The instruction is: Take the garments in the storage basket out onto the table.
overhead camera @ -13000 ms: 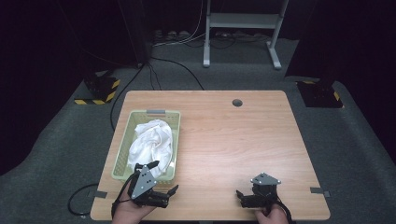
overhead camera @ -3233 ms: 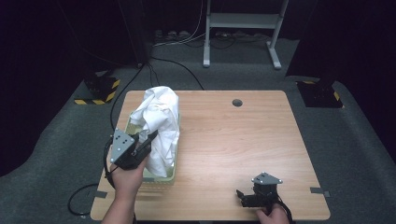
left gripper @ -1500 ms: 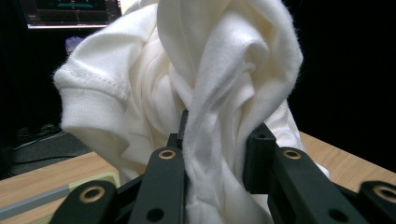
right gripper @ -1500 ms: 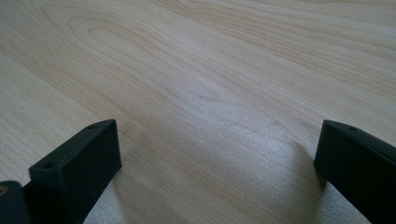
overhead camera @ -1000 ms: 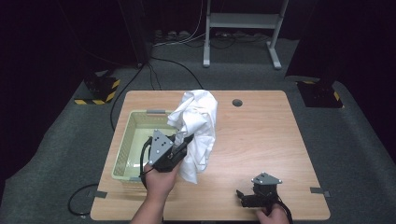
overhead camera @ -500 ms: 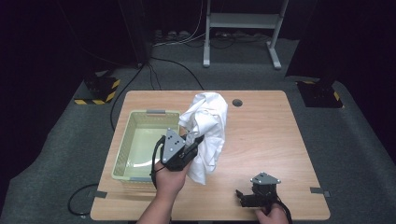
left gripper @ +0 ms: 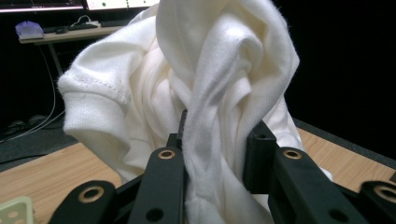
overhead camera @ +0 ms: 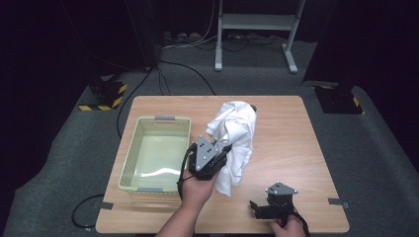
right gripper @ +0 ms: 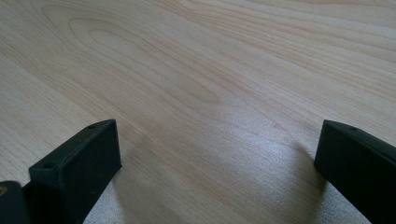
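Your left gripper (overhead camera: 216, 157) is clamped on a bunched fold of the white cloth (overhead camera: 234, 139), which hangs over the wooden table (overhead camera: 281, 148), just right of the green basket (overhead camera: 131, 158). Your right gripper (overhead camera: 262, 207) rests near the table's front edge, jaws spread wide apart.

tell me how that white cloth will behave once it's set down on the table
Probably floppy: the white cloth hangs in loose folds from the left gripper. It likely collapses into a heap on the table and won't roll. Seems light, since one pinch holds it.
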Motion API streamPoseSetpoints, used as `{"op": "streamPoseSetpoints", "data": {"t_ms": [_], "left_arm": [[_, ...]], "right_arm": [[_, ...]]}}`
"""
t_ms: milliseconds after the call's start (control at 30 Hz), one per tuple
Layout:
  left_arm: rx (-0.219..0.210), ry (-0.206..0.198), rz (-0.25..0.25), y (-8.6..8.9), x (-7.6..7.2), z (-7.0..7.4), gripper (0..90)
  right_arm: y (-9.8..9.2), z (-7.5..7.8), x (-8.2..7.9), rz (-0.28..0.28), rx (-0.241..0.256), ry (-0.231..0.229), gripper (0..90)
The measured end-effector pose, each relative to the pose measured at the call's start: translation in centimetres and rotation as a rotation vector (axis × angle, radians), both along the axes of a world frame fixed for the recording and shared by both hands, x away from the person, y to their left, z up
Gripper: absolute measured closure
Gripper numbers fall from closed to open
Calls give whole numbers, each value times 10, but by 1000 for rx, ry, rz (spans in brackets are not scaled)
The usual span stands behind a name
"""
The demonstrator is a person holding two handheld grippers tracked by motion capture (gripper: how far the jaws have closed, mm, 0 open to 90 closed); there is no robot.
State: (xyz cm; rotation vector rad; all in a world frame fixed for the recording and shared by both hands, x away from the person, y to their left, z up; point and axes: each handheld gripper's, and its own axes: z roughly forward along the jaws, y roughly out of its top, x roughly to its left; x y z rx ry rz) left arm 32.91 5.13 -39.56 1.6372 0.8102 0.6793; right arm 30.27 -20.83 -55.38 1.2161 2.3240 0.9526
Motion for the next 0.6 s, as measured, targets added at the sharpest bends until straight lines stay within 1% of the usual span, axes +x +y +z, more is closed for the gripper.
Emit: {"op": "streamPoseSetpoints", "data": {"t_ms": [167, 300, 467, 600], "left_arm": [[-8, 14, -6, -9, 7, -7, 733], [-8, 29, -8, -17, 10, -12, 733], [-1, 38, -11, -24, 13, -16, 733], [13, 46, -12, -27, 15, -20, 733]], "right_arm": [[0, 0, 0, 1, -2, -2, 0], [-1, 0, 0, 0, 7, 3, 0], [-1, 0, 0, -1, 7, 3, 0], [0, 0, 0, -1, 3, 2, 0]]}}
